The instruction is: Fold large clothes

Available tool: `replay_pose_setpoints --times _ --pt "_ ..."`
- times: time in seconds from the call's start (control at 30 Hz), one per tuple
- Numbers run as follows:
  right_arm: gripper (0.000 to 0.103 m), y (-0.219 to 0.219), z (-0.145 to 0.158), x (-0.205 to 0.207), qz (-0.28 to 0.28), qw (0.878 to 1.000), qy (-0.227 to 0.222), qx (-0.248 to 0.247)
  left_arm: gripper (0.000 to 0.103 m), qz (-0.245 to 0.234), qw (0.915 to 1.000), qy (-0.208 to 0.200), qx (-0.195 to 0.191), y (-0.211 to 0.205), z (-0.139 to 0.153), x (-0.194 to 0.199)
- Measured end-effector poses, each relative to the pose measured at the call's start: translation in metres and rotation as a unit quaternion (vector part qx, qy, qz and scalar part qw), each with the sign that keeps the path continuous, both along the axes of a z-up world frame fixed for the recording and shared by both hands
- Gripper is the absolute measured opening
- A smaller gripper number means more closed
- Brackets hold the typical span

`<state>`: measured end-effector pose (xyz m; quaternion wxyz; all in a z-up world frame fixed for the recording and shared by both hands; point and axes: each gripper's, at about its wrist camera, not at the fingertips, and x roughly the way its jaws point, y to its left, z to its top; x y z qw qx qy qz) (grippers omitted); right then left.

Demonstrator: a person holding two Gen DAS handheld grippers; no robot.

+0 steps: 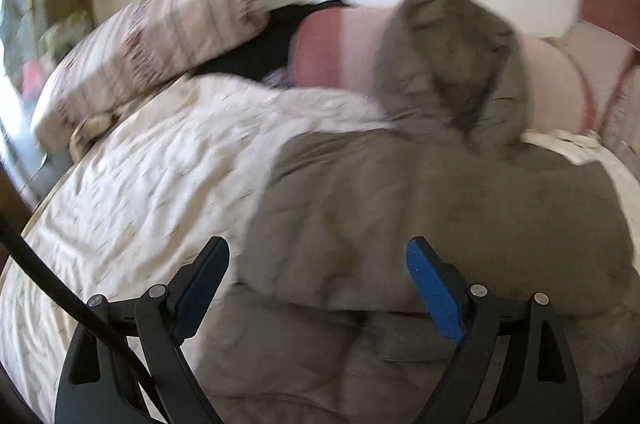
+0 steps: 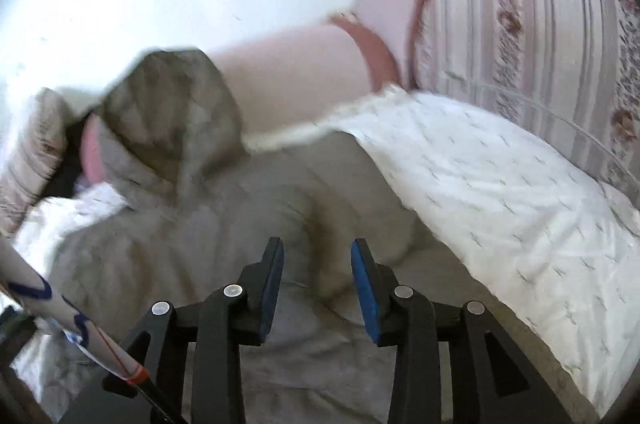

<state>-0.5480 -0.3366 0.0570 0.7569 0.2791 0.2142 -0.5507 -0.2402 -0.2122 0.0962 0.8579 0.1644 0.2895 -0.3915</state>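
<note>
A grey-brown padded hooded jacket [image 1: 420, 208] lies spread on the bed, its hood [image 1: 452, 64] up against the pillows. My left gripper [image 1: 318, 252] is wide open just above the jacket's lower left part, nothing between the fingers. In the right wrist view the jacket [image 2: 224, 224] fills the middle, hood [image 2: 168, 112] at upper left. My right gripper [image 2: 318, 252] is open with a narrower gap, over the jacket's body, holding nothing. Both views are blurred by motion.
The bed has a white patterned duvet [image 1: 152, 176], also seen on the right in the right wrist view [image 2: 500, 192]. Striped pillows [image 1: 152, 48] [image 2: 532, 56] and pink cushions [image 1: 332, 48] [image 2: 304, 60] line the white wall. A dark garment [image 1: 260, 44] lies between pillows.
</note>
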Motion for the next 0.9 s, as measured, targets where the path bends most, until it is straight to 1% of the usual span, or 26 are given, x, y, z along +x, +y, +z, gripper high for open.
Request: replay_pose_setpoints --times 0.03,0.07,0.13,0.23,0.3,0.37,0.47,0.6,0.7,0.8,0.9 --pt "0.04 0.001 -0.001 0.003 0.02 1.0 -0.011 0.002 0.09 -0.014 0.9999 -0.004 0.002 -0.004 -0.001 -0.009" --pt "0.04 0.002 -0.004 0.01 0.043 0.999 -0.013 0.008 0.09 -0.032 0.9994 -0.007 0.011 -0.009 -0.006 -0.02" --pt "0.04 0.003 -0.014 0.021 0.072 0.997 -0.004 0.019 0.09 -0.051 0.9982 -0.002 0.03 -0.018 -0.016 -0.031" --pt "0.04 -0.004 -0.033 0.03 0.095 0.994 0.008 0.057 0.09 -0.045 0.9973 -0.01 0.057 -0.026 -0.031 -0.04" --pt "0.04 -0.012 -0.049 0.033 0.099 0.99 0.02 0.096 0.09 -0.042 0.9969 -0.018 0.064 -0.029 -0.035 -0.042" --pt "0.04 -0.014 -0.055 0.034 0.097 0.989 0.026 0.104 0.09 -0.043 0.9968 -0.02 0.065 -0.029 -0.037 -0.044" --pt "0.04 -0.011 -0.054 0.038 0.1 0.989 0.043 0.099 0.09 -0.042 0.9967 -0.025 0.064 -0.027 -0.041 -0.046" --pt "0.04 -0.011 -0.054 0.038 0.102 0.989 0.049 0.099 0.09 -0.042 0.997 -0.022 0.06 -0.025 -0.042 -0.045" --pt "0.041 -0.009 -0.054 0.039 0.102 0.988 0.055 0.097 0.09 -0.042 0.9972 -0.028 0.055 -0.024 -0.042 -0.048" --pt "0.041 -0.009 -0.054 0.041 0.104 0.988 0.058 0.096 0.09 -0.044 0.9971 -0.038 0.05 -0.023 -0.039 -0.051" --pt "0.041 -0.009 -0.054 0.041 0.105 0.988 0.06 0.095 0.09 -0.044 0.9973 -0.048 0.034 -0.019 -0.034 -0.054"
